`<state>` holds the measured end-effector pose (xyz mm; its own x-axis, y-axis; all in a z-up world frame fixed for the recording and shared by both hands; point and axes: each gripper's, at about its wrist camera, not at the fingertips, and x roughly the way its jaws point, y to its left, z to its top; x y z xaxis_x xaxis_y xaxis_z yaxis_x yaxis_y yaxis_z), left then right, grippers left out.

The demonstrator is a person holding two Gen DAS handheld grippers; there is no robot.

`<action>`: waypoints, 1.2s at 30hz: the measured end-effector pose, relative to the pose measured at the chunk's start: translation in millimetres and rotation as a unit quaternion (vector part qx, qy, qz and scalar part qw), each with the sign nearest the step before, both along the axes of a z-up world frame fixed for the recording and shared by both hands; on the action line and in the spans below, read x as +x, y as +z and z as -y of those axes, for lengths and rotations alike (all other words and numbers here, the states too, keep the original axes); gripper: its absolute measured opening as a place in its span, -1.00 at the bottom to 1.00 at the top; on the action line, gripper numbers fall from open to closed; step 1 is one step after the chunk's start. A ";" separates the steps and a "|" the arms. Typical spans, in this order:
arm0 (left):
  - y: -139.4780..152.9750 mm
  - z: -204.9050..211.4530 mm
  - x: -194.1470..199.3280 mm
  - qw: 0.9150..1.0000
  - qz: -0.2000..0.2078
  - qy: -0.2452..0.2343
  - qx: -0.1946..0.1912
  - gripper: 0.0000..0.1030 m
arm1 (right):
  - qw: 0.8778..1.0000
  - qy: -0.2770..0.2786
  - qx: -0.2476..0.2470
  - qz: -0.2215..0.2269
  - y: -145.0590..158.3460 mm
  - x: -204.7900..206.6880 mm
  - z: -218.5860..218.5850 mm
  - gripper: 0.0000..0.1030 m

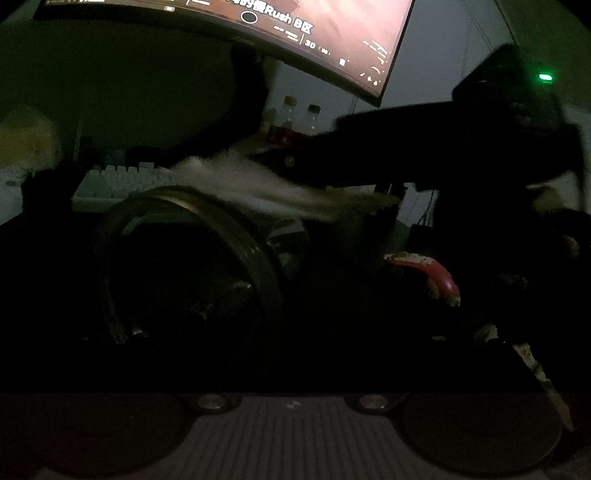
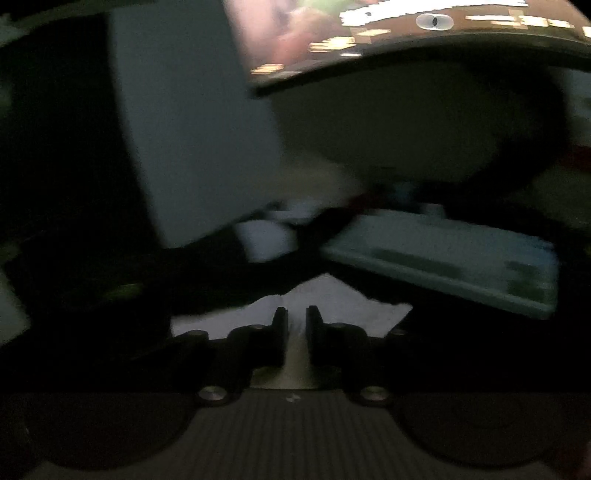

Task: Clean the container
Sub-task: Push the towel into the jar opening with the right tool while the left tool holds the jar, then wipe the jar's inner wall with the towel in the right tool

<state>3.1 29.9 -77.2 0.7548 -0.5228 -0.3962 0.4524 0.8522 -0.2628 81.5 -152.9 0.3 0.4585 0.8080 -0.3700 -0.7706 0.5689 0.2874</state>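
**Jar tipped on its side, tissue at its rim**

On the left of my left wrist view the white keyboard (image 1: 118, 181) sits at the back of the dark counter (image 1: 48, 258). Just in front of it the glass jar (image 1: 184, 266) lies tilted, its open mouth facing my left camera; I judge it is held that way so the inside and rim can be reached. The left gripper's own fingers are lost in the dark, so I cannot tell whether it is clenched or released, or whether it is what steadies the jar.

Moving right, a blurred white tissue (image 1: 258, 184) lies across the top of the jar's rim. It runs to the tip of my right gripper (image 1: 306, 162), which reaches in from the right. A red-and-white scrap (image 1: 436, 273) lies further right; I cannot tell what it is.

In the right wrist view, the right gripper (image 2: 295, 317) has its jaws almost together, pinching the pale tissue (image 2: 332, 299). The monitor (image 2: 406, 33) glows above.
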 end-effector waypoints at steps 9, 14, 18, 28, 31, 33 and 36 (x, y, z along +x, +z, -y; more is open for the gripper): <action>-1.3 -3.1 1.3 1.000 -0.003 0.001 -0.013 0.99 | 0.998 -0.048 -0.023 0.024 -5.7 7.5 4.8 -0.74; -0.8 -2.8 1.6 1.000 -0.005 0.003 -0.019 0.99 | 0.998 -0.065 -0.021 0.017 -7.7 12.9 7.0 -0.81; -1.8 -0.9 3.0 1.000 -0.003 0.003 -0.013 0.99 | 0.997 -0.078 -0.020 0.011 -9.3 17.2 8.7 -0.81; -3.7 1.2 10.0 1.000 0.000 0.007 -0.004 0.99 | 0.998 -0.052 -0.008 0.025 -9.5 8.4 3.1 -0.75; -3.1 2.0 12.3 1.000 -0.002 0.009 -0.001 0.99 | 1.000 0.002 0.025 0.014 -9.3 4.1 2.1 -0.76; -2.9 1.7 13.1 1.000 -0.002 0.009 0.001 0.99 | 0.999 -0.024 0.009 0.027 -10.7 8.1 2.2 -0.77; -2.9 1.1 13.5 1.000 -0.003 0.008 0.000 0.99 | 0.996 -0.079 -0.025 0.045 -12.2 15.6 2.8 -0.70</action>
<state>16.6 28.9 -80.1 0.7609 -0.5110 -0.4000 0.4375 0.8592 -0.2654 97.1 -155.7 -11.9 0.6114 0.7053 -0.3588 -0.6923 0.6964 0.1891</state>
